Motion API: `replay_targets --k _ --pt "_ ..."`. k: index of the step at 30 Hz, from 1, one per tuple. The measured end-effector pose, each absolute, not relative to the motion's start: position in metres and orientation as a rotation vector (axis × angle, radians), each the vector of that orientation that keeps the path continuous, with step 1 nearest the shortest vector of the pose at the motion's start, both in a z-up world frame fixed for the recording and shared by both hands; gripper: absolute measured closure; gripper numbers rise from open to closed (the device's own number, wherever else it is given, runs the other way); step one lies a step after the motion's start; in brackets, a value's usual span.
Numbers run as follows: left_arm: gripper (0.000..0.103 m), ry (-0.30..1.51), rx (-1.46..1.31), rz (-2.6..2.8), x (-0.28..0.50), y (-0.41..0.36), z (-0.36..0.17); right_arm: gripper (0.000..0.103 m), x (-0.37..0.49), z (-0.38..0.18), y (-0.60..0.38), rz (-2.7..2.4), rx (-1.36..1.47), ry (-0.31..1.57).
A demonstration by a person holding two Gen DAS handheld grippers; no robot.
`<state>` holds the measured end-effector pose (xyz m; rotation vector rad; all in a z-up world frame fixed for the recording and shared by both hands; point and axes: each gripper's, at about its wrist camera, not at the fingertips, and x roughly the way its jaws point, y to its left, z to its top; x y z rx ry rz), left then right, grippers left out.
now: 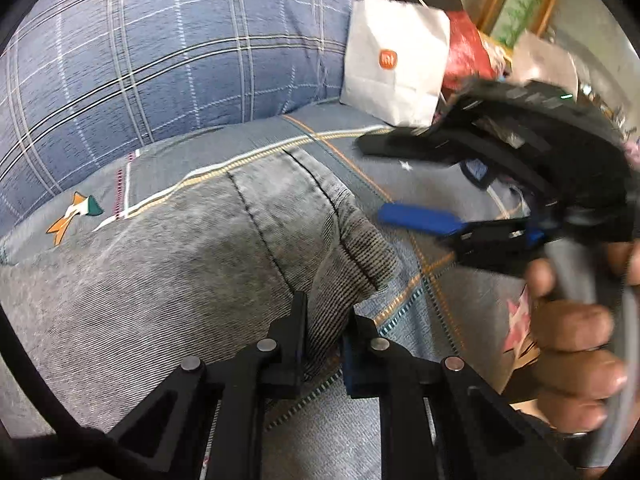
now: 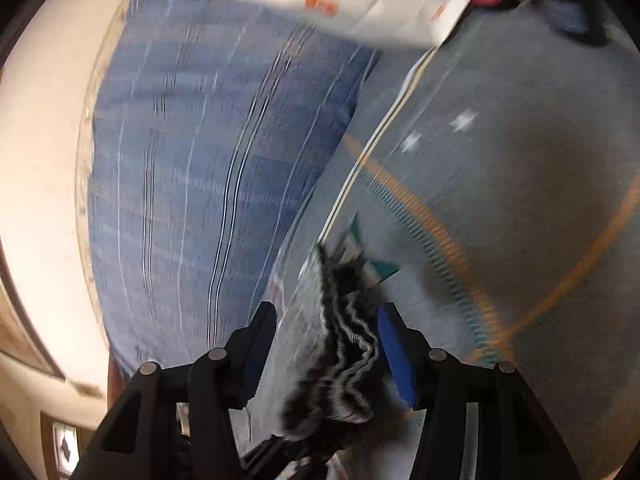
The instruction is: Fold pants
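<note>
Left wrist view: grey denim pants (image 1: 168,272) lie on a bed w/ grey-blue patterned bedsheet (image 1: 404,184); hemmed edge of pants runs toward frame centre.
Left tongs (image 1: 326,322): nearly together, clamped on a fold of the pants' hem; denim bunched up btwn the two black fingers.
Right tongs, seen from left cam (image 1: 380,180): at frame right above the sheet, one black finger and one w/ blue pad, clearly apart; person's hand (image 1: 576,344) grips the handle, blurred.
Right wrist view: blurred. Right tongs (image 2: 328,324) stand abt half apart; a gathered, wavy edge of the pants (image 2: 340,340) sits btwn them, near the blue pad (image 2: 394,354). Cannot tell whether the pads press on it; black finger on the other side looks clear of the cloth.
Pillow: blue plaid pillow (image 1: 160,60) lies at the head of the bed, touching the sheet, just behind the pants.
Bag: white paper bag (image 1: 394,60) w/ orange logo stands beside the pillow; red item (image 1: 466,54) next to it.
Sheet print: small orange-green fish motif (image 1: 76,214) just beside the pants.
Wall: cream surface (image 2: 44,128) left of the pillow in right wrist view.
</note>
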<state>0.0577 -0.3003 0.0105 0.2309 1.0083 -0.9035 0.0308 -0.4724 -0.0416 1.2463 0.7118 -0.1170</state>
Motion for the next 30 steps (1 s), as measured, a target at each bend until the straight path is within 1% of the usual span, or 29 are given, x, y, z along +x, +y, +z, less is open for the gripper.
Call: replay_targets --k 3,6,7,8,9,11,17,21,25,30 --pt "0.089 1.019 0.213 -0.904 0.059 -0.299 0.011 0.047 0.053 -0.052 -0.467 -0.087 1.239 0.794" --pt "0.089 1.022 0.217 -0.907 0.055 -0.301 0.011 0.047 0.064 -0.062 -0.464 -0.037 1.265 0.833" --pt "0.089 1.020 0.222 -0.905 0.055 -0.302 0.011 0.052 0.069 -0.065 -0.462 -0.023 1.264 0.853" --pt "0.089 1.012 0.223 -0.902 0.053 -0.303 0.013 0.073 0.072 -0.067 -0.459 -0.018 1.258 0.871" --pt "0.089 1.010 0.217 -0.905 0.052 -0.302 0.015 0.082 0.072 -0.067 -0.458 -0.040 1.238 0.879" --pt "0.089 0.989 0.176 -0.908 0.050 -0.291 0.029 0.086 0.070 -0.058 -0.455 -0.036 1.199 0.852" --pt "0.090 0.960 0.004 -0.879 0.057 -0.236 0.066 0.088 0.073 0.001 -0.421 0.154 1.024 0.695" --pt "0.090 0.969 -0.097 -0.835 0.069 -0.194 0.072 0.088 0.093 0.032 -0.375 0.245 0.894 0.698" --pt "0.090 1.006 -0.240 -0.780 0.092 -0.132 0.065 0.088 0.124 0.040 -0.320 0.336 0.810 0.753" --pt "0.090 1.061 -0.328 -0.713 0.114 -0.074 0.032 0.088 0.164 0.019 -0.256 0.395 0.769 0.839"
